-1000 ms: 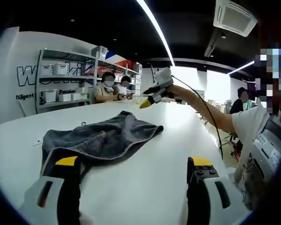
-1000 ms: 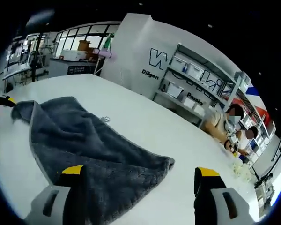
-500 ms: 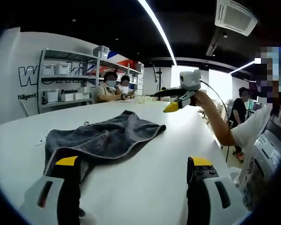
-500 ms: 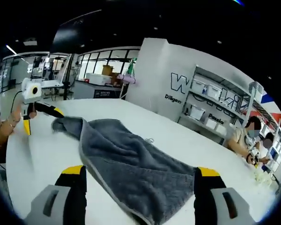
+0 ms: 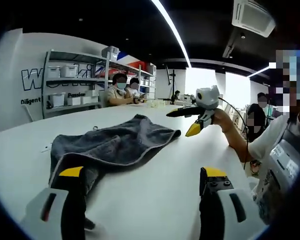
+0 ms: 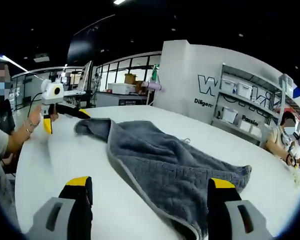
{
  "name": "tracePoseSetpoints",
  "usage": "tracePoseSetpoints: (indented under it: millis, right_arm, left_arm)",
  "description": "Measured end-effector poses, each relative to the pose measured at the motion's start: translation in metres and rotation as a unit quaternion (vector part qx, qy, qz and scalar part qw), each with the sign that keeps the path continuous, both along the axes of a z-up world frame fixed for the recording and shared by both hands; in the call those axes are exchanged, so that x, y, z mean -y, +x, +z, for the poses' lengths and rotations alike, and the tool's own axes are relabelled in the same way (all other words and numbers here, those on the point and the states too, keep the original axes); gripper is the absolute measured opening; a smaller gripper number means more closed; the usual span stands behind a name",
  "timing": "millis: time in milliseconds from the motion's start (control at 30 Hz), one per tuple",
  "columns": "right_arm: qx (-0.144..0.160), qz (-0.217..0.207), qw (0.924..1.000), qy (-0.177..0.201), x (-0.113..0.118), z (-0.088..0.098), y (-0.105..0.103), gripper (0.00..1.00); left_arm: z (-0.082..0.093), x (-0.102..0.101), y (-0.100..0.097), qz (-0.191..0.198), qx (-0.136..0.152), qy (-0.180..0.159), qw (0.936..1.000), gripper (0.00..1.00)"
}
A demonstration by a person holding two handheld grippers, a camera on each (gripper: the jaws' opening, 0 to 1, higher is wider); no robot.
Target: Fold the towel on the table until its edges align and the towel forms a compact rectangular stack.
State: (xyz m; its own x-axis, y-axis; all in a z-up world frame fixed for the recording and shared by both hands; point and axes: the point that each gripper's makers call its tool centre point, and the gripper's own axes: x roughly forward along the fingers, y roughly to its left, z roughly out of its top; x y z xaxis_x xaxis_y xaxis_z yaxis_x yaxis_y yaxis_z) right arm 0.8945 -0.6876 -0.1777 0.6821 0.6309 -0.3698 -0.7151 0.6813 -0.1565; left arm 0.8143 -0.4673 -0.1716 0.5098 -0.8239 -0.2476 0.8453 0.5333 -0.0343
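White tabletop takes up most of both views. Grey towel lies rumpled and unfolded on it, spread flat-ish with one corner bunched up; in the left gripper view it sits ahead and left of the jaws, in the right gripper view it runs between them. Metal shelving with white bins stands against the wall; two seated people beside it. Left hand-held gripper jaws spread, empty, above the tabletop. Right hand-held gripper jaws spread, empty, held in the air near the towel's far corner, not touching.
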Motion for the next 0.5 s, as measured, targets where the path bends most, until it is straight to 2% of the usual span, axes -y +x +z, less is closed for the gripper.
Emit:
tracePoseSetpoints:
  millis: [267, 500]
  right_arm:
    - [0.000, 0.008, 1.0000, 0.000, -0.008, 0.000, -0.004, 1.00]
    - [0.001, 0.003, 1.0000, 0.001, -0.004, 0.000, -0.002, 1.00]
  left_arm:
    - [0.007, -0.009, 0.002, 0.013, 0.004, -0.009, 0.9999, 1.00]
    - [0.011, -0.012, 0.004, 0.016, 0.005, -0.015, 0.9998, 1.00]
